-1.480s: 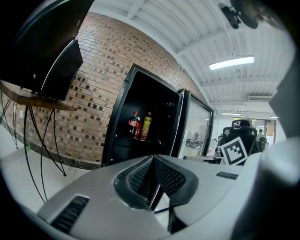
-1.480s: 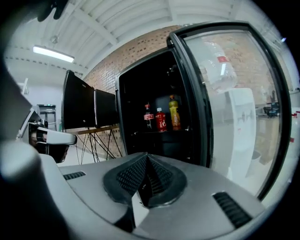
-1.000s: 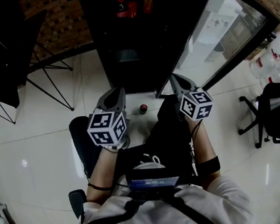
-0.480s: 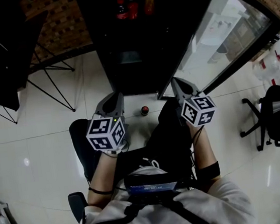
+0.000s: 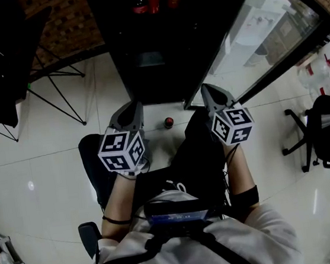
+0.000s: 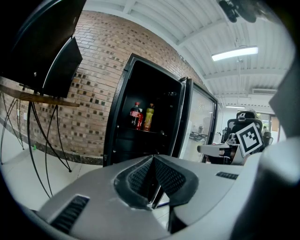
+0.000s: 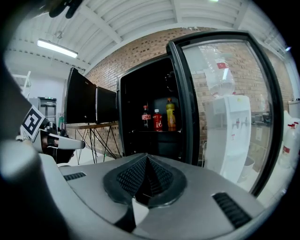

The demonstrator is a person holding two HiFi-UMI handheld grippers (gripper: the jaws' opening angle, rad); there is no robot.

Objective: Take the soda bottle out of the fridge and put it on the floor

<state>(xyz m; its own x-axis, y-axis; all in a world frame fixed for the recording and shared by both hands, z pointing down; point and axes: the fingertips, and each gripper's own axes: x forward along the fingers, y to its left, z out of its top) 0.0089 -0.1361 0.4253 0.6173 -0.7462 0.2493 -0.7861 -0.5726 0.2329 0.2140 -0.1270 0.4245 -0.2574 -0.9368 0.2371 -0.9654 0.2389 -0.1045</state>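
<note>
right gripper (image 7: 146,164) closed, empty | soda bottle (image 7: 146,117) well ahead, inside fridge (image 7: 133,93)

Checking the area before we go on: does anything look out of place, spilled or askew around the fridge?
One thing: a small red-topped object sits alone on the white floor just in front of the open fridge; from above I cannot tell what it is. The three bottles stand upright on their shelf; nothing spilled.

The red thing (image 5: 168,122) before the fridge (image 5: 157,69) is too small to identify.
</note>
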